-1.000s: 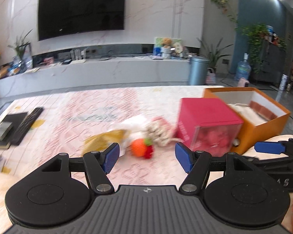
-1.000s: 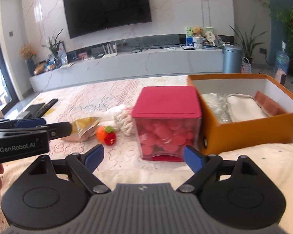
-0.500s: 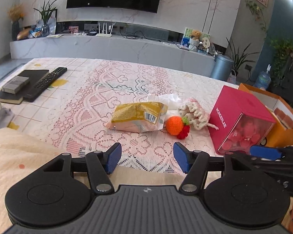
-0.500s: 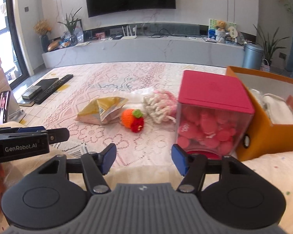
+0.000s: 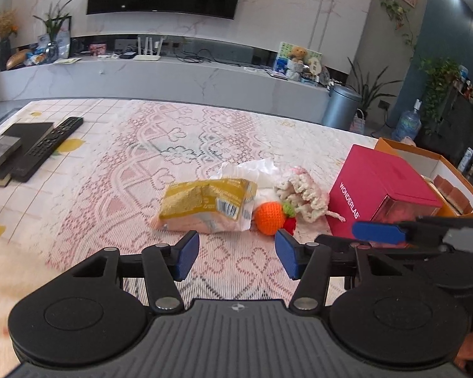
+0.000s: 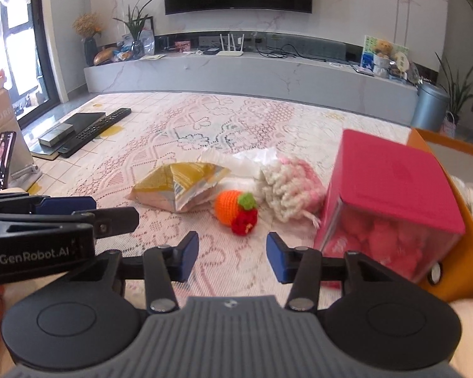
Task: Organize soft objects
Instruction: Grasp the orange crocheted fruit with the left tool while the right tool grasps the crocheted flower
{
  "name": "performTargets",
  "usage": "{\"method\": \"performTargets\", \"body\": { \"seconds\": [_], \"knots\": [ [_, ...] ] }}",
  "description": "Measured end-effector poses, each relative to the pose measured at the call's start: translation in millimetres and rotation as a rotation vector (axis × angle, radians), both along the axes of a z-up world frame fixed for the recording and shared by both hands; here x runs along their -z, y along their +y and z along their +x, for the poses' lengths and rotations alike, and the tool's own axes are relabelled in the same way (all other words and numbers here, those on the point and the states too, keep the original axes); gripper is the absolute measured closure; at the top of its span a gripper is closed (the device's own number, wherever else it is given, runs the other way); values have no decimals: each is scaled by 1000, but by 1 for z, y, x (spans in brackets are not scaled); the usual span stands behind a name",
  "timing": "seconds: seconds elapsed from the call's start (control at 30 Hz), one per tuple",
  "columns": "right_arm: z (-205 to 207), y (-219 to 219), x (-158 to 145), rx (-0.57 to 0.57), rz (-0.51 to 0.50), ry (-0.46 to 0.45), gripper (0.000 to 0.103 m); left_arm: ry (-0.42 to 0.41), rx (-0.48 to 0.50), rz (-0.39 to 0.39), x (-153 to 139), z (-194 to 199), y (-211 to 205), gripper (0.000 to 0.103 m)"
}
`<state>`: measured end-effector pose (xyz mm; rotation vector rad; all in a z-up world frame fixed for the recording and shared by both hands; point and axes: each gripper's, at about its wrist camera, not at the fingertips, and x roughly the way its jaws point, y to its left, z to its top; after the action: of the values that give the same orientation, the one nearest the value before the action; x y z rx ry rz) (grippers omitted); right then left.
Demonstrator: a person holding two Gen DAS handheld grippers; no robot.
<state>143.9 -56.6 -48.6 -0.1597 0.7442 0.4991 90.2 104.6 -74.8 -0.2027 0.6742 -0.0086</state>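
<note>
Left gripper [image 5: 236,252] jaws apart, nothing between them, hovering low over the lace-covered tabletop [image 5: 116,170]. Right gripper [image 6: 231,253] jaws also apart and empty, just beside the left one; each shows at the edge of the other's view.

Soft things lie in a tight cluster just ahead of both sets of jaws. Yellow snack bag [image 5: 205,204] straight ahead of the left jaws, lying flat. Orange crochet ball [image 5: 269,217] with a green and red bit touches the bag's right end, dead ahead of the right jaws. White tissue [image 5: 252,170] behind the bag. Cream and pink yarn toy [image 5: 302,193] right of the ball, touching the red-lidded clear box [image 5: 381,182]. Box sits right of the right jaws, against the orange box [image 5: 438,163], which is open-topped and at the far right edge.

Open cloth between the jaws and the cluster. Wide bare stretch left of the bag, reaching to the remote [image 5: 52,140] and dark books [image 5: 12,148] at the left edge. Phone on stand [image 6: 3,157] far left of the right jaws.
</note>
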Motion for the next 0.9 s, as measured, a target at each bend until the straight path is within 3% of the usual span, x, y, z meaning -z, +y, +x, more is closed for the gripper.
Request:
{"method": "performTargets", "body": {
  "seconds": [0.13,0.3,0.47,0.67,0.9],
  "knots": [
    [18,2,-9,-48,-48,-19,58,-7,78,35,-3,17,-6,40],
    [37,-5,-22,-141,-149,-30,65,-24,275,153,-8,45,-24,40],
    [51,-12,-34,-209,-193,-40,65,32,438,247,7,77,-42,40],
    [69,-6,-29,-252,-234,-23,65,119,510,357,38,108,-60,40],
    [84,3,-20,-295,-266,-11,65,157,493,329,52,128,-59,40]
  ]
}}
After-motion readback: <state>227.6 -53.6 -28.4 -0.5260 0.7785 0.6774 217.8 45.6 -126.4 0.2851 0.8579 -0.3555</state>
